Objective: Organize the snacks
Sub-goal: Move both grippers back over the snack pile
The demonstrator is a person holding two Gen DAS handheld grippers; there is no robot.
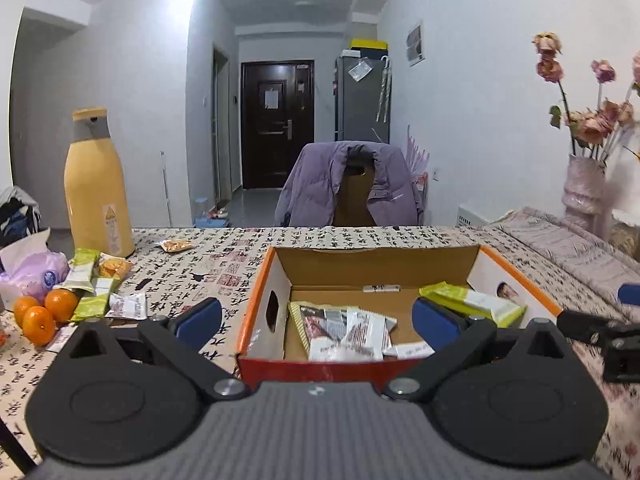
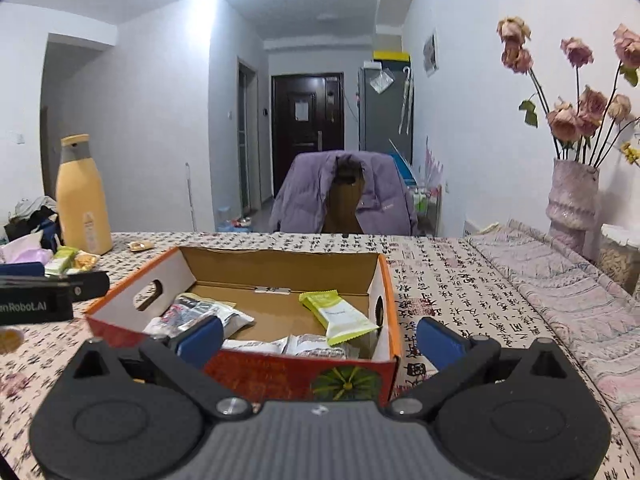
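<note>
Both my grippers, left [image 1: 318,320] and right [image 2: 320,338], stand spread wide with nothing between the pads, before the box [image 2: 384,276]. A green bar [image 2: 340,314] leans on its right wall among crinkly white packets [image 1: 352,334]. More snacks [image 1: 94,280] lie loose by the tangerines [image 1: 40,312] and the bottle [image 1: 98,196]. Reaching there, I could roll the smooth round fruit or tip the tall bottle. The glossy wrappers may slip, and the light cardboard may slide on the cloth [image 2: 440,280].

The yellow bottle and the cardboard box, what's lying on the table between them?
In the left wrist view, one small snack packet lies between the yellow bottle and the cardboard box; otherwise only printed tablecloth.
</note>
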